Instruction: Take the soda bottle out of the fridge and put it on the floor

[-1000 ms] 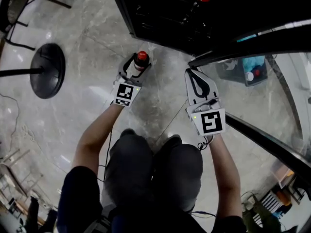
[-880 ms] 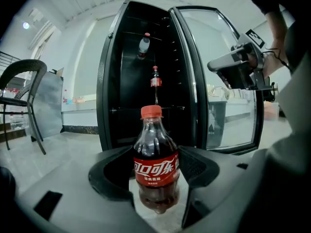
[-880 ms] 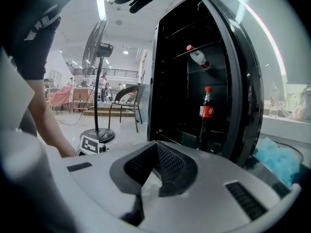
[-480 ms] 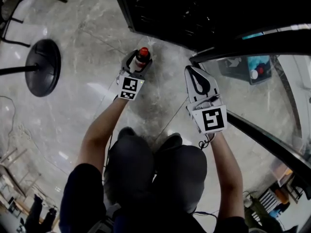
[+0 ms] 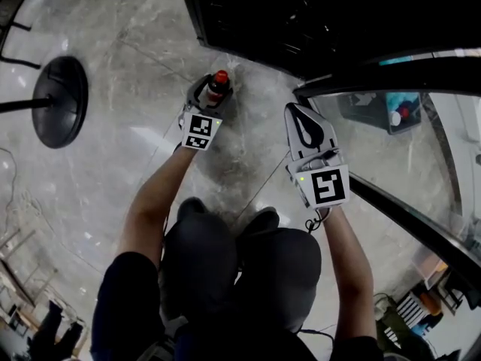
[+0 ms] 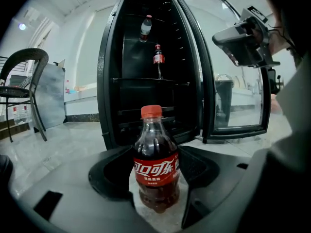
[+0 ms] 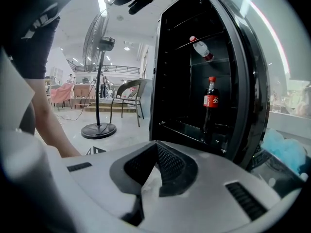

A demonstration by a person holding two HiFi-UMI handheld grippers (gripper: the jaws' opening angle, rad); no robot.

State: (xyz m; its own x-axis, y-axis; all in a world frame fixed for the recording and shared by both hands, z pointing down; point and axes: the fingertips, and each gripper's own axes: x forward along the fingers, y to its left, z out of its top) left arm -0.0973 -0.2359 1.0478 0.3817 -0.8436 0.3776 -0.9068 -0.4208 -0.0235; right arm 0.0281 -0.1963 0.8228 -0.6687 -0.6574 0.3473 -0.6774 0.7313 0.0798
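A small cola bottle [image 6: 156,171] with a red cap and red label stands upright on the marble floor [image 5: 135,149] in front of the open black fridge [image 6: 141,96]. My left gripper [image 6: 156,152] sits around it, with a thin strip of floor showing on each side between jaws and bottle. From the head view the bottle [image 5: 219,83] is at the tip of the left gripper [image 5: 215,90]. My right gripper [image 5: 294,111] hovers to the right by the glass door [image 5: 391,66]; the right gripper [image 7: 156,143] is shut and empty.
Two more bottles stay on the fridge shelves, one upright [image 7: 210,98], one lying above [image 7: 200,47]. A standing fan's round base [image 5: 58,100] is on the left, a chair [image 6: 22,76] further left. My knees [image 5: 240,262] are below the grippers.
The left gripper has carried the bottle forward and down toward the fridge front. The bottle now rests on the floor. The right gripper has barely moved.
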